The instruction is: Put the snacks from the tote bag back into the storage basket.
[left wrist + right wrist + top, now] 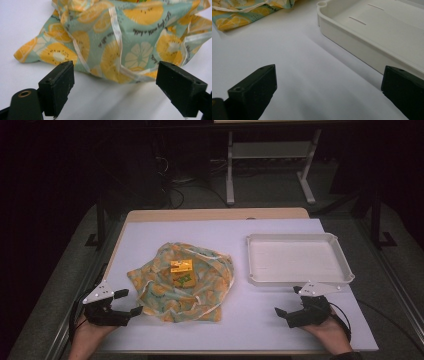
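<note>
Two grippers are resting wide apart at the near edge of the white-covered counter [150, 232], each with its jaws spread and nothing between them. The left gripper [125, 302] is sitting just beside the near left corner of the crumpled teal cloth printed with orange citrus slices and trimmed in white ribbon [182, 282], while the right gripper [289, 301] is lying near the front edge of the shallow white plastic tray [300, 279], well apart from the cloth. A small yellow and green box [181, 272] is sitting on the middle of the cloth, which is lying left of the tray at the centre of the counter. Judging by how things lie, the work in hand is probably dealing with this cloth and its box, with the left gripper making the first approach. In the left gripper view the cloth's folded near edge [120, 72] is lying just ahead of the open jaws, with a white ribbon hem [116, 32] running across it; a good grasp would be taking one layer at that hem or at the pointed corner [23, 53], not a bunched handful. Coming in low along the counter and closing slowly should be keeping the cloth from sliding and the box from tipping. The right gripper should be moving toward the opposite edge so the cloth is being lifted evenly.
</note>
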{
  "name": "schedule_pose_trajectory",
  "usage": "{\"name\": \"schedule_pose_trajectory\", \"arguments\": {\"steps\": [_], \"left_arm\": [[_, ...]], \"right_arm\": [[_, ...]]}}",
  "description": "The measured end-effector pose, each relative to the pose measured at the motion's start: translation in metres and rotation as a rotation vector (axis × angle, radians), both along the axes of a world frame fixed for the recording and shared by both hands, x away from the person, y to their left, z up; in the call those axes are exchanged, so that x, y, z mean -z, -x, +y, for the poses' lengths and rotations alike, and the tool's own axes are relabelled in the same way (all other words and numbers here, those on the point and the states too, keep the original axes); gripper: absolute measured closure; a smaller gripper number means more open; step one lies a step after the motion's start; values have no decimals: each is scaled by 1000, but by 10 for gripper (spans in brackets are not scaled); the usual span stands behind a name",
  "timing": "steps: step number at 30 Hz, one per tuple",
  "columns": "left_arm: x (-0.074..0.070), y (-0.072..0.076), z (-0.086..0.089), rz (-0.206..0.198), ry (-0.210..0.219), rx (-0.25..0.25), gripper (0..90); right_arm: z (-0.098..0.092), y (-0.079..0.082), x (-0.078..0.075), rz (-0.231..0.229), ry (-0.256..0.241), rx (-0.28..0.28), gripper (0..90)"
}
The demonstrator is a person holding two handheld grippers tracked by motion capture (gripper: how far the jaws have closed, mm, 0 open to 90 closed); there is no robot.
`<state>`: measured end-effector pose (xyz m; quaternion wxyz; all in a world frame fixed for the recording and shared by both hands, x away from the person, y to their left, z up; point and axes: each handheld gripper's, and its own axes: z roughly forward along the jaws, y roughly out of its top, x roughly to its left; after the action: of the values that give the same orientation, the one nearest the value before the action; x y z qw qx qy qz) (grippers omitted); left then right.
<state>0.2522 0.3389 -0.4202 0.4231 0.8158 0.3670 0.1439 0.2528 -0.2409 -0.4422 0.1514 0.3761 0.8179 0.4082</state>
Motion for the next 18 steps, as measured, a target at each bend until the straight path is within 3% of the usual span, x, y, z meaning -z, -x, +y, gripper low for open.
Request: {"name": "schedule_pose_trajectory", "arguments": {"steps": [3,12,18], "left_arm": [[-4,-3,-2,1,18,3,188],[-11,-8,-6,-7,19,9,244],[-18,-13,-14,-15,12,33,340]], "right_arm": [[-1,0,0,-2,1,-1,0],[-1,0,0,-4,3,-6,0],[0,0,0,-1,3,-7,0]]}}
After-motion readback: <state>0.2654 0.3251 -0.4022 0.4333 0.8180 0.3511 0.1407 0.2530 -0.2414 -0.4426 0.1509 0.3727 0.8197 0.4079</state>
